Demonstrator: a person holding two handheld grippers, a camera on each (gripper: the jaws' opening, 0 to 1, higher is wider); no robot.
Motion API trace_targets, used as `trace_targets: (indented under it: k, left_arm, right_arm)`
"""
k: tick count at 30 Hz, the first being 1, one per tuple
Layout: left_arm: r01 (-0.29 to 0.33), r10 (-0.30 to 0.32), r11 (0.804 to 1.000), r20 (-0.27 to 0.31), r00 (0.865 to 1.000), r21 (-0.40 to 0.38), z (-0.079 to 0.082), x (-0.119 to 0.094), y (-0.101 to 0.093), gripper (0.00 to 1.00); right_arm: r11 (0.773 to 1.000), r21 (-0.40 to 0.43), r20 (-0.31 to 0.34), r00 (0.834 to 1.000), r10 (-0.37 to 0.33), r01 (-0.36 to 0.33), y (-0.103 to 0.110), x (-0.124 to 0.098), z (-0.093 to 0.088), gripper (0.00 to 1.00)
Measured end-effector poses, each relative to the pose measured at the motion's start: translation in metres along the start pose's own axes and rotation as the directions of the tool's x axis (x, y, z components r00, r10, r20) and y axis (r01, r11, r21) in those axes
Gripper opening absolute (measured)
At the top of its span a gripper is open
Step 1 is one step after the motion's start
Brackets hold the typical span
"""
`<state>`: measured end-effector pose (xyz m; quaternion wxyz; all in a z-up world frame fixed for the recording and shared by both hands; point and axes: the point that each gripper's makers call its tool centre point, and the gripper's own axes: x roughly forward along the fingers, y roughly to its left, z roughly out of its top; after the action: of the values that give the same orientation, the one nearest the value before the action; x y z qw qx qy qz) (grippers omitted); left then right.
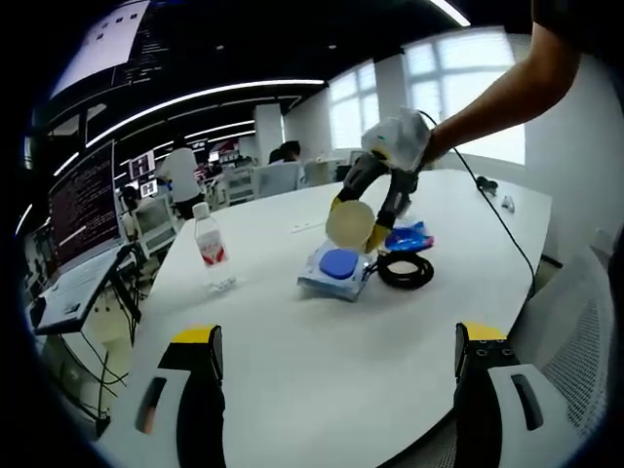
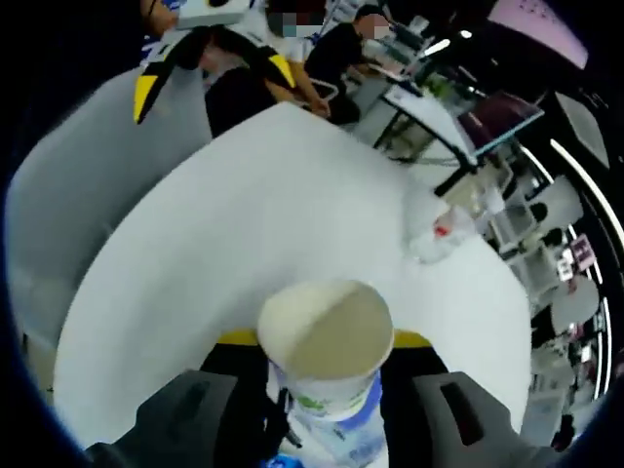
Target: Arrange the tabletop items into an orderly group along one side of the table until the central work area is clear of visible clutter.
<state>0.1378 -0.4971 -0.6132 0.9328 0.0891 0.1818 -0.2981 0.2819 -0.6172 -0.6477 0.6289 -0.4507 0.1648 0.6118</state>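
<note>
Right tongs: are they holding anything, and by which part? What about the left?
The right tongs grip a paper cup by its side wall, below the rim, above the table. The left tongs stand open, holding nothing.

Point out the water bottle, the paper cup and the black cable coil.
water bottle [image 1: 211, 246]: left gripper view, red label.
paper cup [image 2: 327, 331]: right gripper view, inside.
black cable coil [image 1: 406, 270]: left gripper view, loop.

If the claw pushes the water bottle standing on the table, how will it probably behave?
The water bottle stands upright, tall and narrow, so a push near its cap would likely tip it. It looks like clear thin plastic, so it may dent under a firm squeeze. Once on its side, its round body would probably roll across the smooth white table.
</note>
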Motion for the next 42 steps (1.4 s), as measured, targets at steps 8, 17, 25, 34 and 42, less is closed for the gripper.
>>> trace_targets:
  k: [8,17,25,34,42]
  left_arm:
    - [-0.004,0.004,1.000,0.003,1.000,-0.010,0.001,0.000,0.001,1.00]
    - [0.005,-0.005,1.000,-0.008,1.000,-0.002,-0.001,0.001,-0.001,1.00]
    - [0.006,-0.006,1.000,-0.010,1.000,-0.003,-0.001,0.000,-0.002,1.00]
    - [0.006,-0.006,1.000,-0.015,1.000,0.000,-0.002,0.001,-0.002,1.00]
    - [0.004,-0.004,1.000,-0.015,1.000,-0.005,-0.003,0.001,-0.001,1.00]
  right_arm:
    - [0.966,0.249,0.120,0.987,-0.107,0.075,-0.020,0.002,0.016,0.41]
    - [0.880,0.466,0.185,0.962,-0.202,0.095,-0.036,0.009,0.022,0.41]
    - [0.786,0.611,0.241,0.923,-0.300,0.096,-0.057,0.013,0.032,0.41]
    - [0.696,0.712,0.259,0.883,-0.391,0.099,-0.086,0.025,0.043,0.40]
    - [0.650,0.753,0.247,0.870,-0.426,0.104,-0.101,0.042,0.046,0.40]
